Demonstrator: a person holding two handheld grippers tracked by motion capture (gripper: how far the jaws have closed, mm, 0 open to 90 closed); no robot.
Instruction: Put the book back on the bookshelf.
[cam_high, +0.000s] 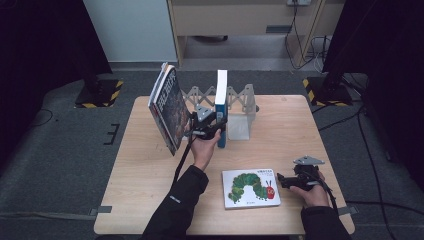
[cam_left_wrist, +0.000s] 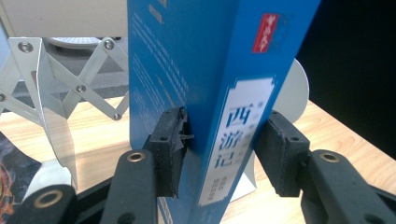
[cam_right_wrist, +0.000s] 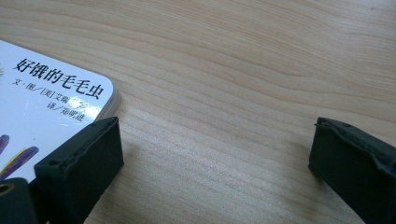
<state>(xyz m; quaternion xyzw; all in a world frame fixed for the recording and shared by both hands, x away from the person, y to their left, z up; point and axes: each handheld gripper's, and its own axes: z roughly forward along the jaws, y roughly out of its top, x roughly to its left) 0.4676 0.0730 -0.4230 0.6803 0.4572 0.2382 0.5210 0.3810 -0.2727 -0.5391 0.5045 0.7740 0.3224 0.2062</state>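
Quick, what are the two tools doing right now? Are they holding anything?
Left tool: around the upright blue book; one pad touches, the other shows a small gap, so a firm hold cannot be told.
Right tool: open, holding nothing.

From my remote seat, the blue book (cam_left_wrist: 224, 70) runs off the top and bottom of the left gripper view, so I can't see where it meets the table. Its small print is too blurred to read. In the right gripper view the caterpillar book (cam_right_wrist: 51, 107) is cut by the left edge. In the high view, the dark book's (cam_high: 170, 107) cover text is too small to read.
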